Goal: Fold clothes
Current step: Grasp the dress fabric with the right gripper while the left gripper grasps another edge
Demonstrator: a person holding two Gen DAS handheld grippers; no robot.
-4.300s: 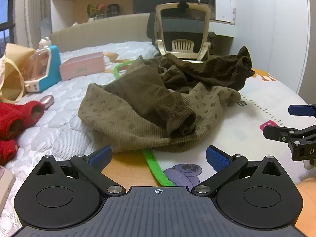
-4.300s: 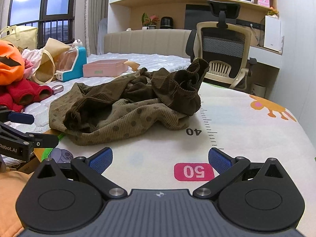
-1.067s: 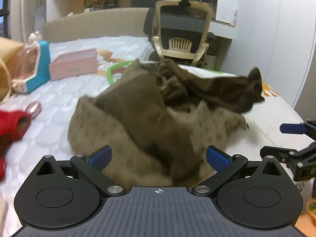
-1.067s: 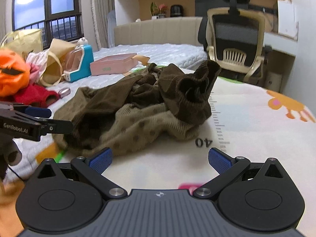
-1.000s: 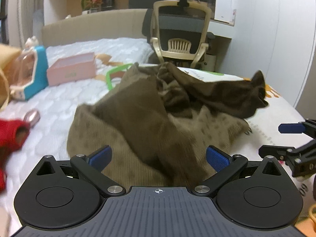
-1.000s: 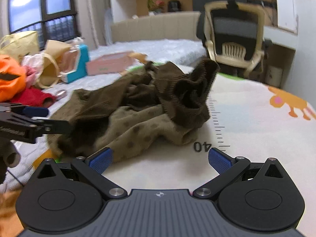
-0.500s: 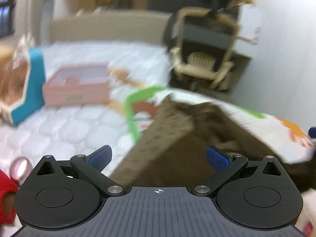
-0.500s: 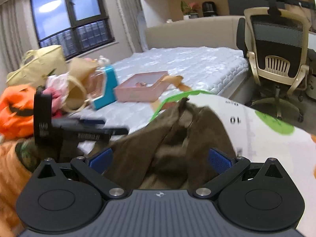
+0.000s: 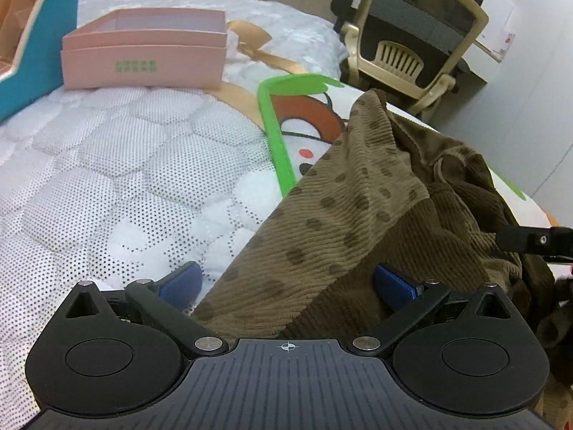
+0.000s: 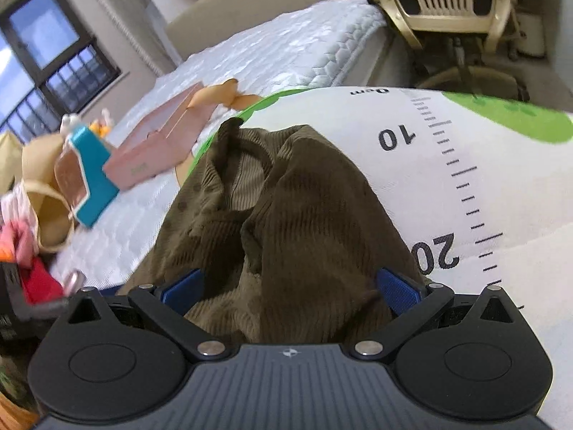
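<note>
Left gripper (image 9: 286,285) low over the bed, pointing toward the far side. Blue pads spread wide; the near edge of the brown corduroy garment (image 9: 358,208) lies between them, not pinched. Left pad over the white quilted mattress (image 9: 118,165), right pad over the darker cloth.

Right gripper (image 10: 288,288) tilted, also low and nosed into the same garment (image 10: 286,215). Pads spread wide, cloth bunched between them and touching neither visibly; no pinch. One black finger of it shows at the right edge of the left wrist view, over the garment.

Garment: crumpled heap, lighter dotted panel on the left, darker plain ribbing on the right. Lies mostly on a printed play mat (image 10: 465,150) with a ruler scale marked 10 and 20; its left edge spills onto the mattress.

Around: pink box (image 9: 143,57) far left on the mattress, a tan ribbon (image 9: 250,36) beside it. Teal and clear case (image 9: 32,43) further left, cropped. Green mat border (image 9: 275,136) runs just left of the garment. Office chair (image 9: 412,36) beyond the bed's far edge. Right wrist view shows red and tan items at the far left, blurred; window (image 10: 46,57) behind.
</note>
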